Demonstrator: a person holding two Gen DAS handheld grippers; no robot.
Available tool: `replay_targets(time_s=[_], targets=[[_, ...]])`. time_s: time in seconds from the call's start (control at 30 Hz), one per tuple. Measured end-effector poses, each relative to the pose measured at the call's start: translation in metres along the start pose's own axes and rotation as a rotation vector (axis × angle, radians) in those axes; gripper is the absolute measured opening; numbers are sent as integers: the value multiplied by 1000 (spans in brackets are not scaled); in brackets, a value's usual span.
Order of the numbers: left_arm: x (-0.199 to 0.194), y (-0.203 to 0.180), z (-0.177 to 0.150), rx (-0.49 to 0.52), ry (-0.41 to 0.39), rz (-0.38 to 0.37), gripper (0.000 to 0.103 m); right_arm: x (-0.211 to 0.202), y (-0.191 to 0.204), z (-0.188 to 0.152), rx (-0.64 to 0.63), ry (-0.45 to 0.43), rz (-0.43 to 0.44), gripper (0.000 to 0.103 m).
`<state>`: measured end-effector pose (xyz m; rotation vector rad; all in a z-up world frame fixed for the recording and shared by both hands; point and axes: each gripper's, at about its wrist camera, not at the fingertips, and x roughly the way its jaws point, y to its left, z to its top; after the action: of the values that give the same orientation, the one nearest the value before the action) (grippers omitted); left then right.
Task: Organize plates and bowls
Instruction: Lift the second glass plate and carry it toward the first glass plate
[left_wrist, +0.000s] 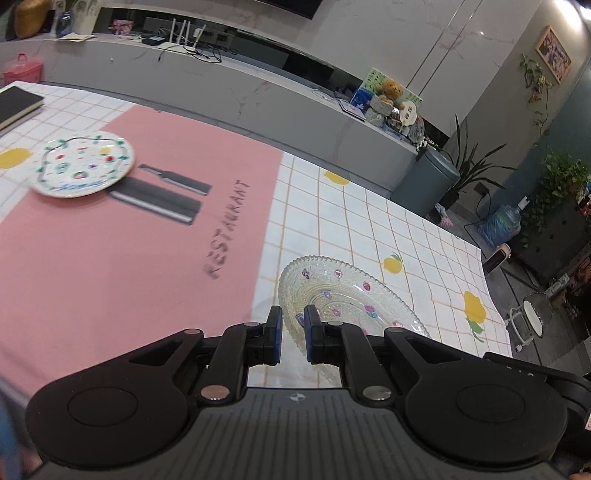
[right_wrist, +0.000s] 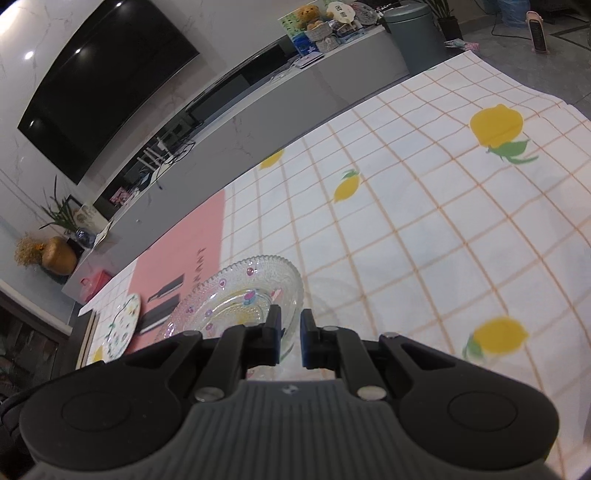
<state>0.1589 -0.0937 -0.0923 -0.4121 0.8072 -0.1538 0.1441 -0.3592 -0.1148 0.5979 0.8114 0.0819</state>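
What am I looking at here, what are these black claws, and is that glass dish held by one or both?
Each picture comes from a camera on a hand-held tool, looking along its two fingers. In the left view, the left tool pinches the rim of the glass dish. In the right view, the right tool pinches the same dish at another edge, so both hold it. Farther off, a painted plate sits on the pink mat, over a lemon-print cloth.

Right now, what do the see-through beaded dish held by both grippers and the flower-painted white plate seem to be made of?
See-through beaded dish: likely pressed glass, glossy; the tablecloth shows through, with a textured, beaded rim. Flower-painted white plate: probably glazed ceramic, though melamine is possible; opaque and shiny.
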Motion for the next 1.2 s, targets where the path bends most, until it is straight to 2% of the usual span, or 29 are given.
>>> replay_targets(time_s=[0.23, 0.6, 0.93, 1.2], targets=[[-40, 20, -23, -48, -15, -3, 13, -27, 17, -29, -47, 24, 11, 8], [-76, 50, -58, -89, 0, -6, 13, -50, 33, -76, -117, 65, 1, 8], [-78, 66, -86, -91, 50, 1, 13, -49, 22, -103, -125, 118, -30, 9], [-71, 63, -95, -38, 79, 18, 13, -45, 21, -109, -164, 122, -72, 9]])
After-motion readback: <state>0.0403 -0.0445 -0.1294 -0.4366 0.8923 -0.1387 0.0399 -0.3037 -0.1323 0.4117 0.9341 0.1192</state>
